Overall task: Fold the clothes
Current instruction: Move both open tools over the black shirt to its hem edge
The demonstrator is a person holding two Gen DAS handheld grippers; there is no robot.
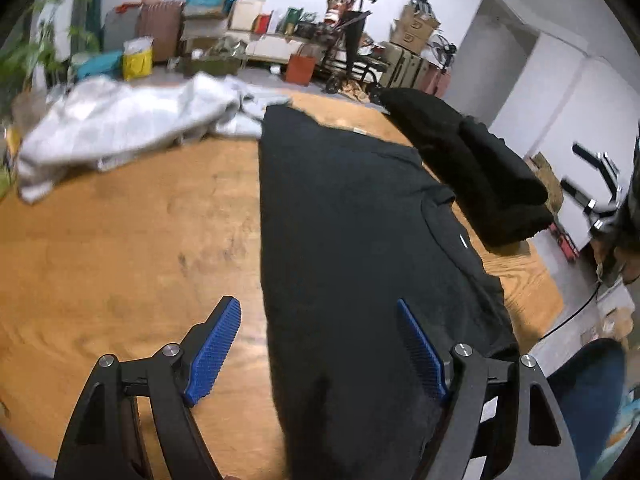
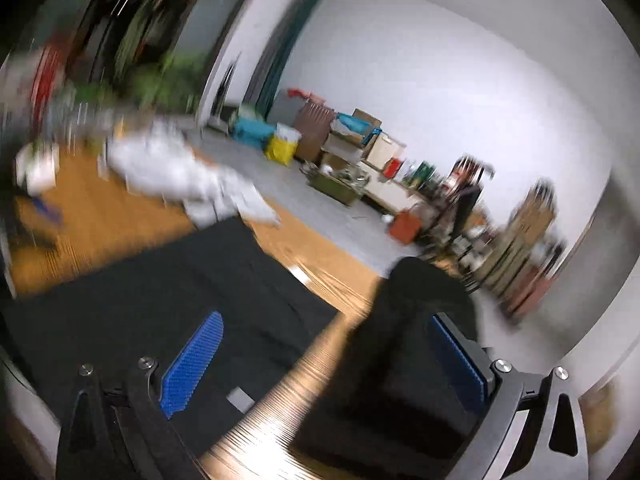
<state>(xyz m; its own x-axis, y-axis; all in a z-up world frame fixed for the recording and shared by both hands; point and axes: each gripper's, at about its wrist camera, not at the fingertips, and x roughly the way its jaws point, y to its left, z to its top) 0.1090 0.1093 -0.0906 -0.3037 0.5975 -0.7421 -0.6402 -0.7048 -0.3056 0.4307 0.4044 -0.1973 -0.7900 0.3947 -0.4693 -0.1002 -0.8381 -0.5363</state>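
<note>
A black garment [image 1: 352, 216] lies spread flat on the wooden table [image 1: 132, 248], running from the near edge toward the far side. In the left wrist view the left gripper [image 1: 320, 344] hangs over the garment's near end with its jaws wide and nothing between them: the left blue pad [image 1: 214, 350] stands over bare wood just beside the garment's left edge, the right one over the dark cloth. To the right of the garment, touching its far right part, sits a folded black stack [image 1: 472, 168]. A heap of pale grey clothes [image 1: 120, 124] lies at the far left of the table, well apart from the gripper.

The right wrist view is heavily blurred. The right gripper [image 2: 324, 360] also has its jaws wide apart, holding nothing. Its left pad is over the flat garment [image 2: 160, 292], its right pad beside the folded stack [image 2: 416, 320], with a strip of bare table between them.
</note>
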